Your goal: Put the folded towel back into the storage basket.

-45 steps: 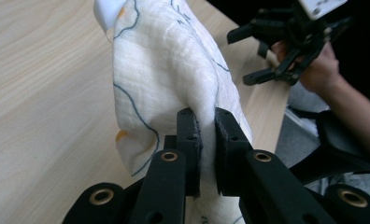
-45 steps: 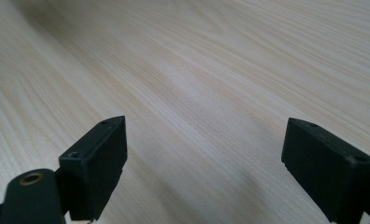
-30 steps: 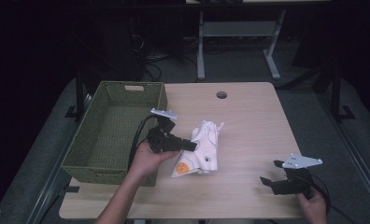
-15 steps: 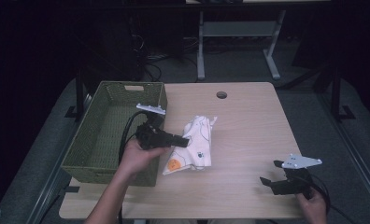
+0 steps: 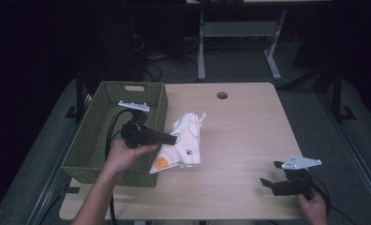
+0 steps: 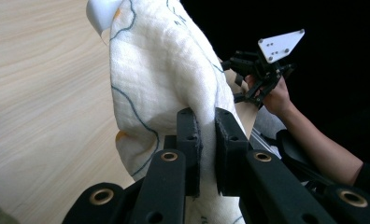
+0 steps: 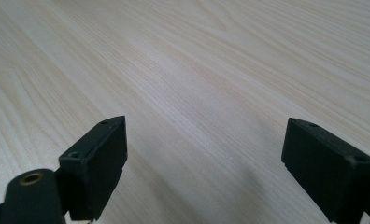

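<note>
Left gripper [image 5: 170,138], held at the green basket's [image 5: 87,140] right wall, jaws pinching a fold of the white printed cloth [image 5: 186,140]; the cloth hangs raised over the wooden table [image 5: 249,131], its lower edge possibly touching the surface. Right gripper [image 5: 268,176], near the table's near right corner, jaws spread wide above bare wood, well apart from the cloth.

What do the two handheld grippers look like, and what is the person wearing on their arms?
Both the left gripper and right gripper are black with two flat-padded jaws, brass-coloured pivot rivets, a pale grey three-cornered plate on top and a trailing black cable. Forearms bare; a dark sleeve edge shows in the left gripper view.
</note>
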Demonstrator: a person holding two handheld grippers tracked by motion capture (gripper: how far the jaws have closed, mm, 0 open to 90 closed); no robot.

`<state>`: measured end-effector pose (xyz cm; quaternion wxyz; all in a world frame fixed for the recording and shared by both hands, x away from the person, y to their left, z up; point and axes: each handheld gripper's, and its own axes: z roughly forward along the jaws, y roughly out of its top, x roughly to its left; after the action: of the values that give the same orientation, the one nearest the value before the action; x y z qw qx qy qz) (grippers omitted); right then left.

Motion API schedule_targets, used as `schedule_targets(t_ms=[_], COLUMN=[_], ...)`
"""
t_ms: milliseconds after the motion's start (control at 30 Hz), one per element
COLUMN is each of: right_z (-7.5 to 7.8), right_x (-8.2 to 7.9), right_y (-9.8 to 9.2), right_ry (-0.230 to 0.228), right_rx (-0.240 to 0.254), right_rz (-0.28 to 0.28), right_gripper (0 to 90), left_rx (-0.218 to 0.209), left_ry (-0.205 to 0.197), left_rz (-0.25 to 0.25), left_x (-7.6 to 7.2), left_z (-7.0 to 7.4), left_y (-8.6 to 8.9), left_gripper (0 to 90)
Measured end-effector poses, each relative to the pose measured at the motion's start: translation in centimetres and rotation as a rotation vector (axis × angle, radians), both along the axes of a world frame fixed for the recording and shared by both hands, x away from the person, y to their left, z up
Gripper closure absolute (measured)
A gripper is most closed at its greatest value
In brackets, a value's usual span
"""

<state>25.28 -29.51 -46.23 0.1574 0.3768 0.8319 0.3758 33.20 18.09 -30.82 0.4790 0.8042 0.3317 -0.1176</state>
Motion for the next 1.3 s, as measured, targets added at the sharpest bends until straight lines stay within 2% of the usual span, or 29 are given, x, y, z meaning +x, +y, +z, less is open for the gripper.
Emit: schedule_targets(t_ms=[733,1067,1300], right_z=[-0.1,-0.1,-0.3], right_x=[0.1,0.2,0.3], right_y=[0.2,0.0,-0.1], right_ry=[0.004,0.007,0.014], right_rx=[-0.016,-0.02,-0.018], right_rz=[0.005,-0.005,-0.011], right_gripper=[13.8,13.8,13.8], left_rx=[-0.038,-0.053,-0.059], left_ry=[-0.007,0.009,0.025], left_rz=[0.096,0.14,0.192], left_x=[0.3,0.7,1.1], left_z=[0.1,-0.4,-0.7], left_y=[6.6,9.8,12.4], left_gripper=[83.2,83.0,83.0])
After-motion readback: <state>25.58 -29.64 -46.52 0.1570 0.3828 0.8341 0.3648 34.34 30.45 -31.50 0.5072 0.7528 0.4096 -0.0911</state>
